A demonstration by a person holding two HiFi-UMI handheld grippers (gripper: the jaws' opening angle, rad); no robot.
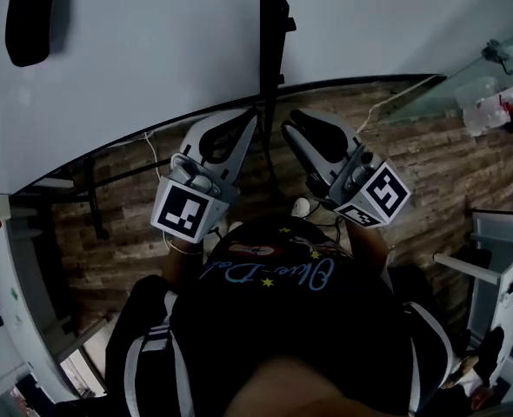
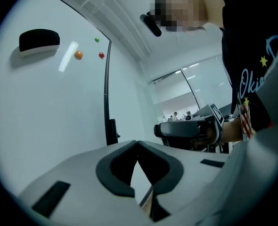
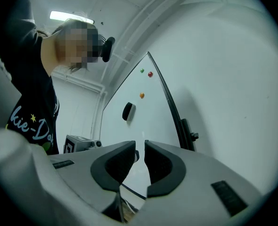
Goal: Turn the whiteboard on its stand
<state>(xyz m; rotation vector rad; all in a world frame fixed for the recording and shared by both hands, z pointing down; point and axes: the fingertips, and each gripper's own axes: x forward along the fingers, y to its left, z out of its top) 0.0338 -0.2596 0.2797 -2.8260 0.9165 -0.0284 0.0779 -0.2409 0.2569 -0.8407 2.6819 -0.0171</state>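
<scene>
The whiteboard (image 1: 152, 68) stands upright just ahead of the person, with an eraser (image 1: 30, 20) stuck near its upper left. A dark post (image 1: 268, 68) runs along its right edge. Both grippers point toward that post. The left gripper (image 1: 249, 122) has its fingers closed tip to tip on nothing. The right gripper (image 1: 291, 124) shows a narrow, empty gap.

Whiteboard (image 1: 143, 59) upright, black-edged, black eraser (image 1: 30, 23) stuck on face
</scene>
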